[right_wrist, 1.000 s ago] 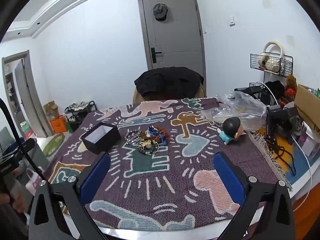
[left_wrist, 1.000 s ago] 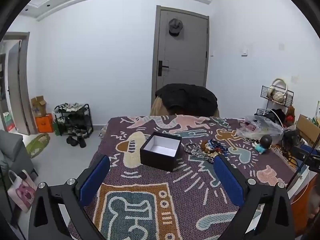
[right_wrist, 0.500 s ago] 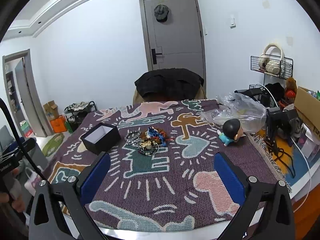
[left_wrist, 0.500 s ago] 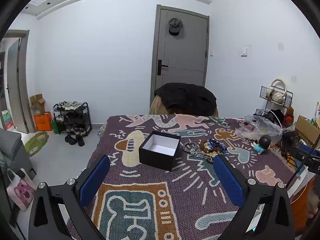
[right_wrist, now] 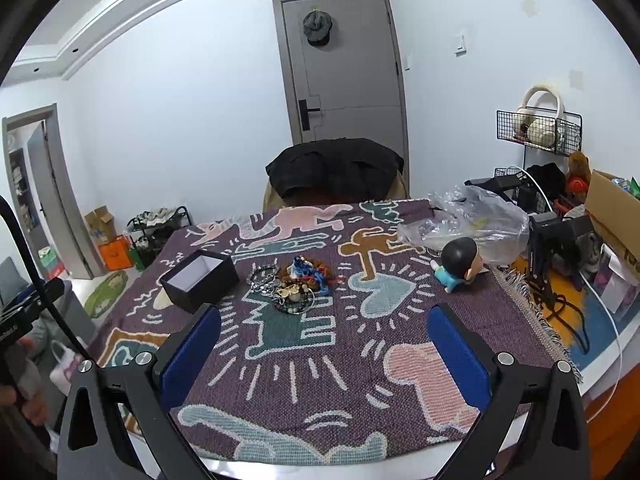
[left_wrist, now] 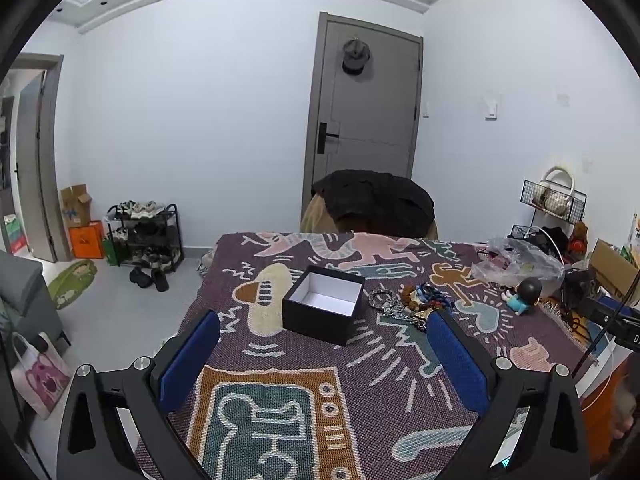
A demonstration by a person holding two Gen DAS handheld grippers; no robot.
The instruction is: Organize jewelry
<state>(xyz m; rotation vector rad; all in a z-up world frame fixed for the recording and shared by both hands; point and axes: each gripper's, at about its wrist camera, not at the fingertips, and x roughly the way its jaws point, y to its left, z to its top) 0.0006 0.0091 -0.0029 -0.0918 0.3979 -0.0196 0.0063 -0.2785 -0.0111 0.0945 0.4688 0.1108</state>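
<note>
An open black box (left_wrist: 324, 304) with a white inside stands on the patterned purple cloth (left_wrist: 360, 380) of the table; it also shows in the right wrist view (right_wrist: 199, 281). Just right of it lies a tangled pile of jewelry (left_wrist: 408, 304), chains, beads and bracelets, also in the right wrist view (right_wrist: 294, 285). My left gripper (left_wrist: 322, 356) is open and empty, held above the cloth short of the box. My right gripper (right_wrist: 324, 350) is open and empty, above the cloth short of the pile.
A small doll in blue (right_wrist: 458, 261) and a clear plastic bag (right_wrist: 472, 220) sit at the table's right side. A chair with a black jacket (right_wrist: 334, 170) stands behind the table. Cables and boxes (right_wrist: 568, 248) crowd the right edge.
Both grippers have drifted slightly closer to the table and lower; the box and the jewelry pile have not moved. Both stay open.
</note>
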